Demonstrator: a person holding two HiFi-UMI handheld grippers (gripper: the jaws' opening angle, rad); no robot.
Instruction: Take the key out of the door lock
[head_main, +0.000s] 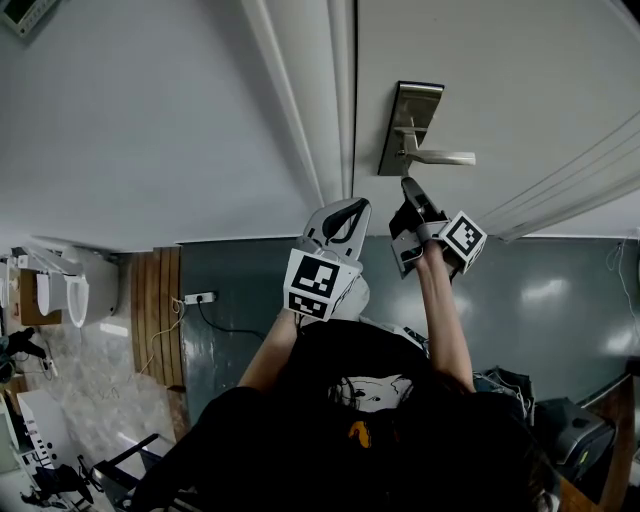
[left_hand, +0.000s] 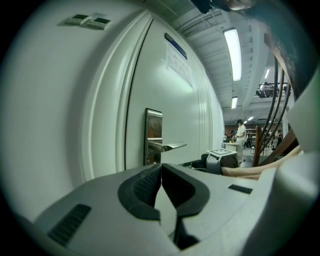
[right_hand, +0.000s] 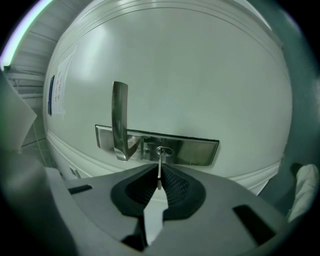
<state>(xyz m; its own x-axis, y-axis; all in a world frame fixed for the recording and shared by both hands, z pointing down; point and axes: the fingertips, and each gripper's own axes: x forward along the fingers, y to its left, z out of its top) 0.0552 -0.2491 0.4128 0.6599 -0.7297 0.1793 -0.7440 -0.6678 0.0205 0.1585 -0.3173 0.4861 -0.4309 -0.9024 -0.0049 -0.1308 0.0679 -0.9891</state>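
Note:
A thin silver key (right_hand: 160, 159) stands edge-on, reaching from the keyhole (right_hand: 163, 151) in the steel lock plate (right_hand: 192, 150) back between my right gripper's pads. My right gripper (right_hand: 159, 175) is shut on the key, just below the lever handle (right_hand: 119, 117). From the head view, the right gripper (head_main: 408, 192) points at the plate (head_main: 408, 125) under the lever (head_main: 445, 157); the key itself is hidden there. My left gripper (head_main: 347, 212) hangs beside it to the left, off the door, shut with nothing between its pads (left_hand: 145, 187). The left gripper view shows the plate (left_hand: 153, 132) side-on.
The white door (head_main: 500, 70) meets its frame (head_main: 335, 100) just left of the lock. A grey wall (head_main: 130, 110) lies beyond. A power strip (head_main: 199, 298) lies on the floor and dark bags (head_main: 570, 430) sit at the right. A person (left_hand: 241, 140) stands far off.

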